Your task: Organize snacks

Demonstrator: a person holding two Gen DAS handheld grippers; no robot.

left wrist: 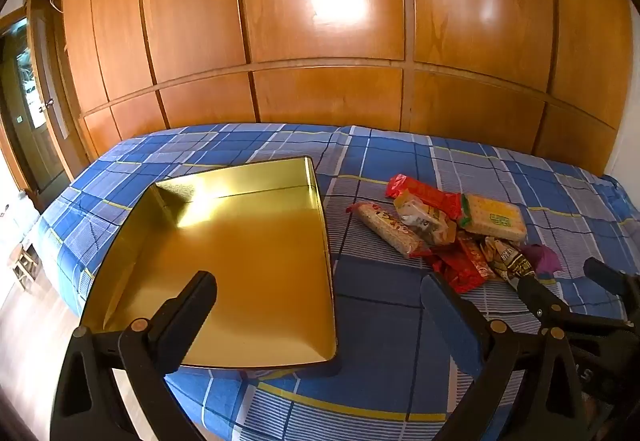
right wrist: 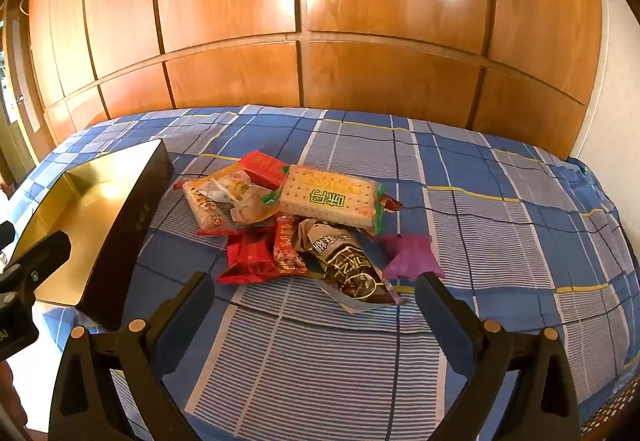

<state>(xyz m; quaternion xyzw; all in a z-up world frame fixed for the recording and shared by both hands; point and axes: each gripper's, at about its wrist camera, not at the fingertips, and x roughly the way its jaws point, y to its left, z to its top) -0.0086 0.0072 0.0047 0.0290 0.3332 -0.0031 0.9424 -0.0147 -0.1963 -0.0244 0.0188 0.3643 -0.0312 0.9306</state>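
One gold-lined tin (left wrist: 248, 269) lies open on the bed (left wrist: 384, 321), nothing inside it; its outer wall shows dark from the right wrist view (right wrist: 132, 225). It sits at the bed's left side, its near corner reaching the bed's edge.

One pile of snacks (right wrist: 296, 221) lies on the plaid bedcover just beside the tin's right wall, not touching it. Items counted in the pile:
- one cracker pack (right wrist: 330, 201) with green print, lying on top at the back right;
- one long wafer-like bar (right wrist: 206, 211) in a clear wrapper at the left;
- one pale bag (right wrist: 240, 197) beside it;
- one red box-like pack (right wrist: 266, 167) at the back, partly covered;
- two red wrappers (right wrist: 250, 257) at the front — the second narrower and printed;
- one dark brown sachet (right wrist: 352, 269) nearest the camera;
- one purple wrapper (right wrist: 412, 255) lying by the pile's right edge.

Further pieces may lie underneath; the overlap prevents a firm total.

Left tongs (left wrist: 320, 295) — spread wide, holding nothing, poised over the tin's near right corner. Right tongs (right wrist: 316, 299) — likewise spread wide and unloaded, with the brown sachet's near end between the tips. Print on the wrappers is too small to read reliably.

A wooden panelled wardrobe (right wrist: 320, 21) stands behind the bed.
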